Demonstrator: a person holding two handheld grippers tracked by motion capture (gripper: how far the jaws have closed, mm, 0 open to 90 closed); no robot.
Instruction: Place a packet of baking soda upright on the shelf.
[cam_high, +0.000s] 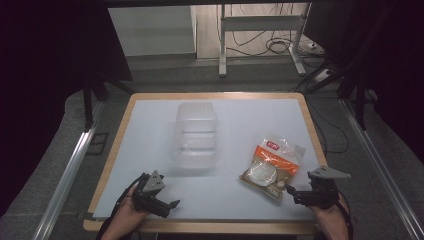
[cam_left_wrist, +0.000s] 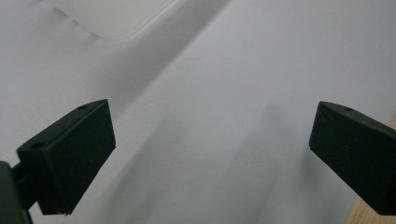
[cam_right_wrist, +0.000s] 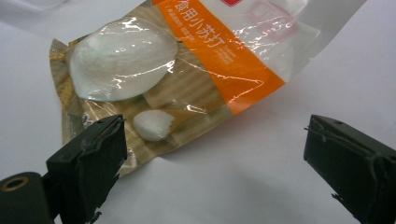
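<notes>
A clear plastic container (cam_high: 196, 134) lies near the middle of the white table top (cam_high: 240, 115); its blurred corner (cam_left_wrist: 112, 16) shows at the top left of the left gripper view. A food packet (cam_high: 272, 165) with an orange band and white powder lies at the right. My left gripper (cam_high: 170, 205) rests open near the front left edge, with only bare table between its jaws. My right gripper (cam_high: 290, 192) is open just in front of the packet (cam_right_wrist: 177, 79); the packet's near corner lies by its left jaw.
The table has a wooden rim (cam_high: 215, 95). Behind it are a metal stand (cam_high: 222, 40) and cables (cam_high: 280, 45) on the floor. Rails (cam_high: 70, 170) run along both sides of the table.
</notes>
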